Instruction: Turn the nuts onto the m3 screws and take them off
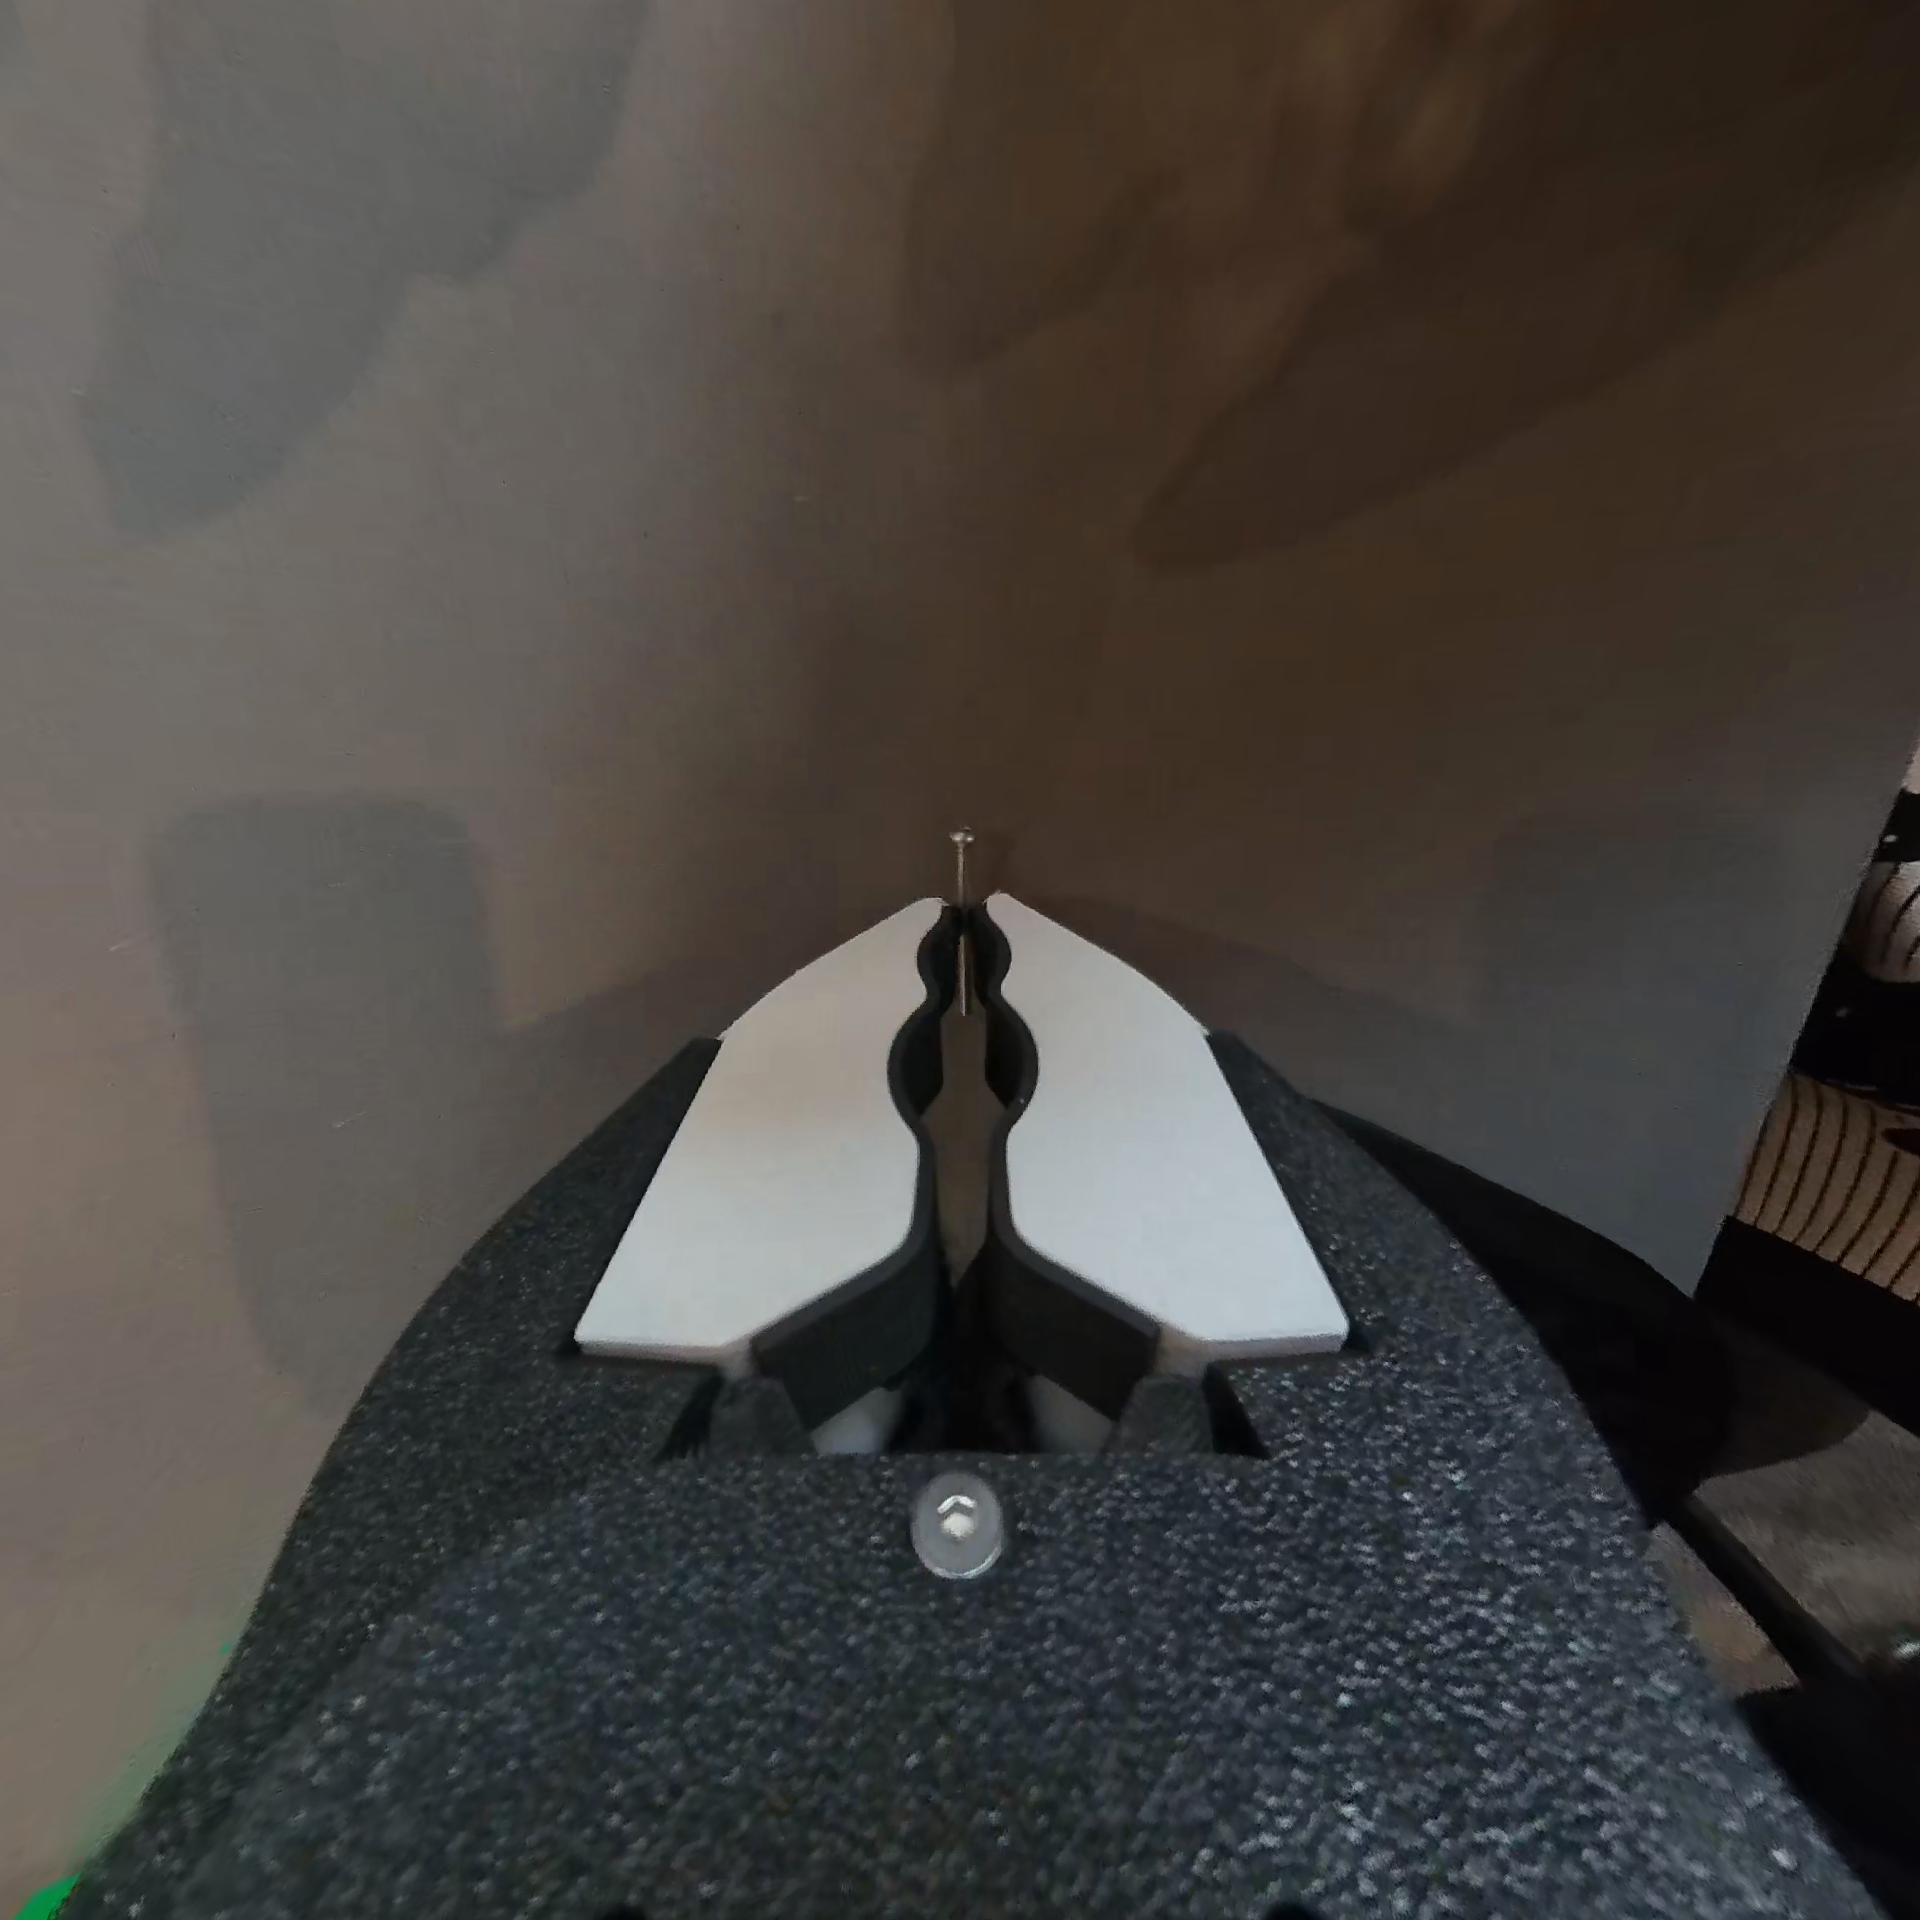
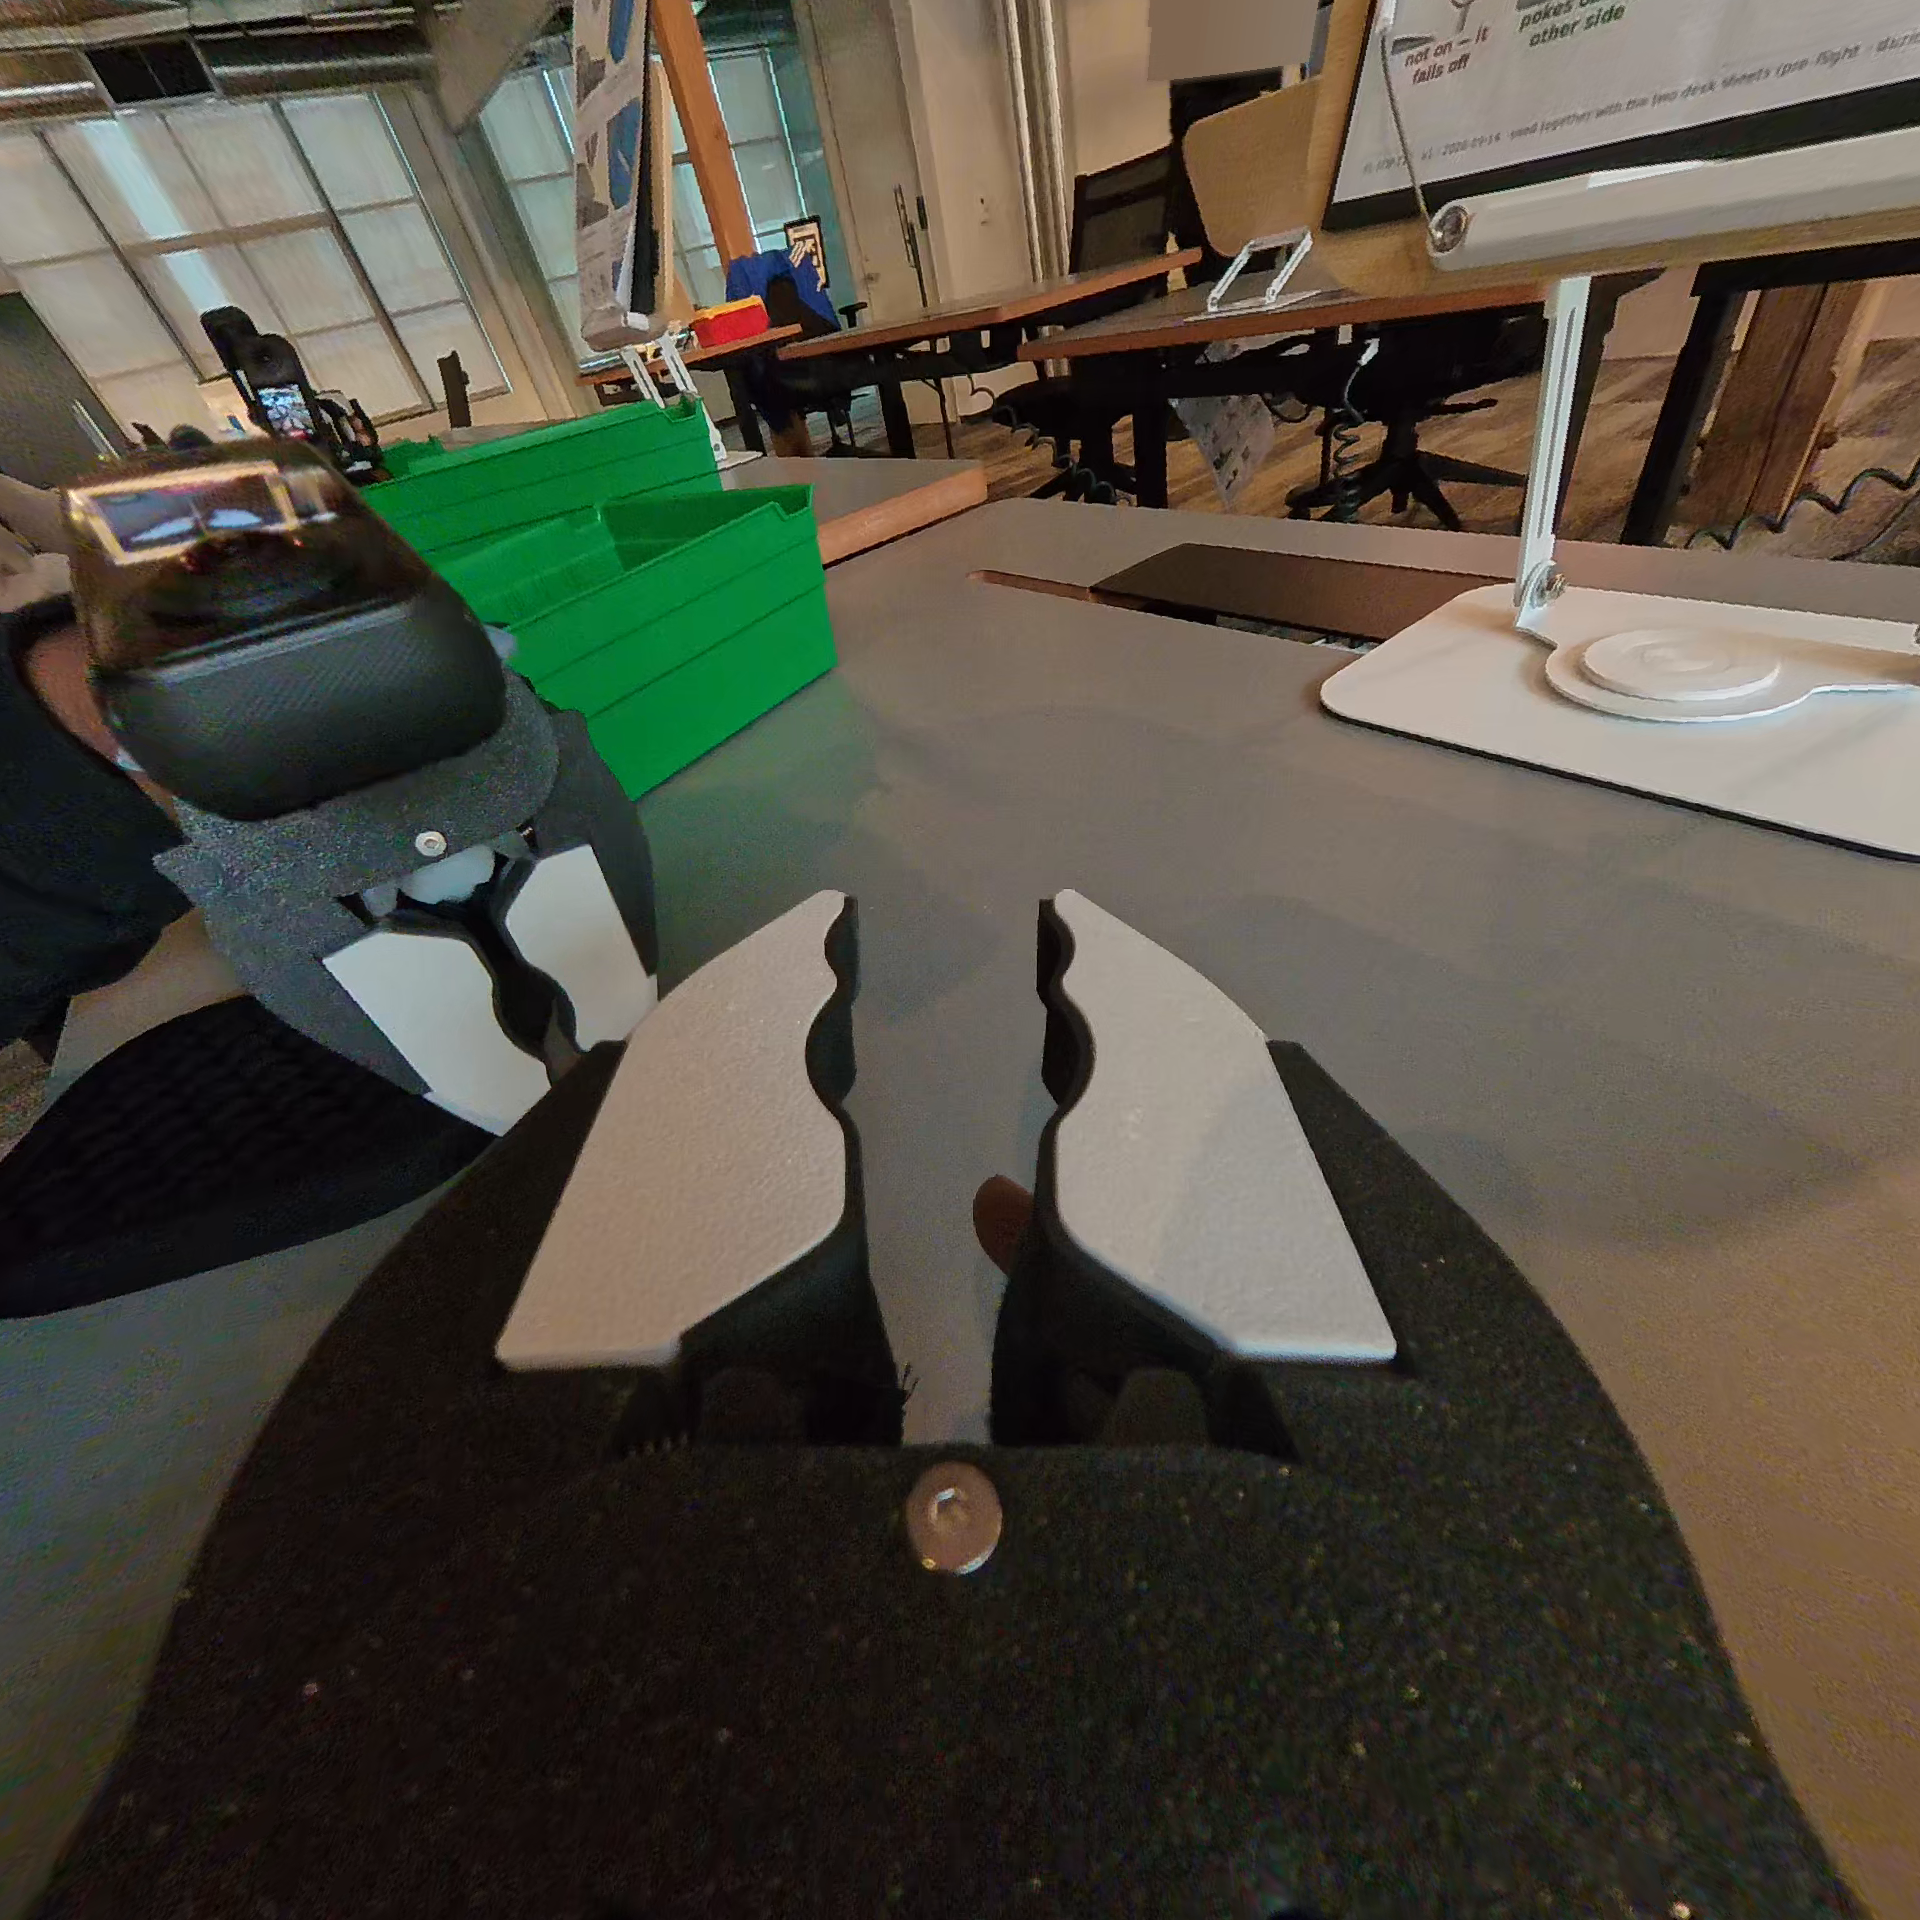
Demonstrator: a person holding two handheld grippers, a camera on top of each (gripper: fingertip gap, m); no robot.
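In my left wrist view, the left gripper (image 1: 965,906) points down at the grey surface (image 1: 520,623), and its jaws are clenched on a thin metal screw (image 1: 963,873). The shank runs straight along the line where the two dark pads meet, pinched at the very tips. The head stands clear beyond the fingertips, toward the surface, and the other end reaches back into the first hollow between the pads. I can see no nut on the part of the screw that shows. At the right edge the surface ends and a striped floor (image 1: 1829,1174) shows below.

In my right wrist view, the right gripper (image 2: 945,914) hovers low over the same surface (image 2: 1351,987) with its jaws released, a wide bare gap between the two white fingers (image 2: 1164,1122), grasping nothing. The left gripper (image 2: 540,997) sits just to the left, tilted downward, its tips hidden behind my own left finger, so the screw does not show here. Green bins (image 2: 665,613) stand behind it, and a white stand base (image 2: 1662,707) lies far right.
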